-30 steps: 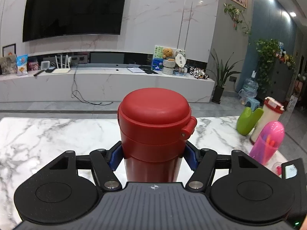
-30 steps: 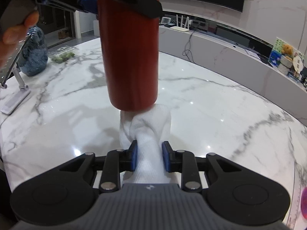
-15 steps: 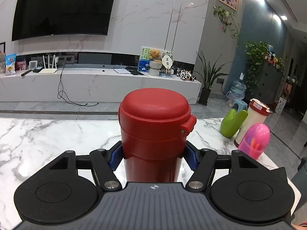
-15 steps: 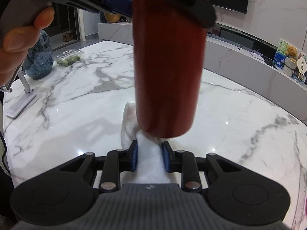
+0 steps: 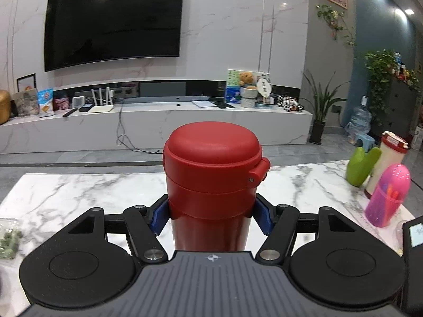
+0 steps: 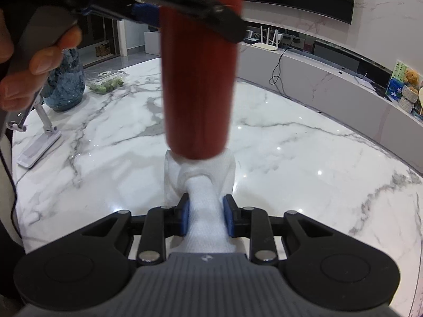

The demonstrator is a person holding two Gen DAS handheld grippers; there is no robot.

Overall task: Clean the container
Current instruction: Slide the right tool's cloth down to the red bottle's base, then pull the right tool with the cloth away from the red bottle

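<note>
- Left wrist view: we see the left gripper [image 5: 211, 218] pinching the red flask [image 5: 211, 179] just under its lid, its blue pads pressed on either side. The flask stands upright, held above the marble table [image 5: 79, 187].
- At the far right of the table stand a green cup [image 5: 362, 167], a white jug [image 5: 388, 158] and a pink capsule-shaped case [image 5: 388, 194], close together.
- Right wrist view: we see the right gripper [image 6: 206, 216] clamped on a white cloth [image 6: 203, 185]. The cloth's bunched end meets the bottom of the flask [image 6: 198, 89]; the flask is blurred, so contact looks likely, though we cannot be sure.
- The left gripper [image 6: 158, 5] grips the flask up top, a hand [image 6: 31, 60] on its handle.
- On the far left of the table sit a blue vase [image 6: 64, 87] and a clear box of greens [image 6: 107, 82].
</note>
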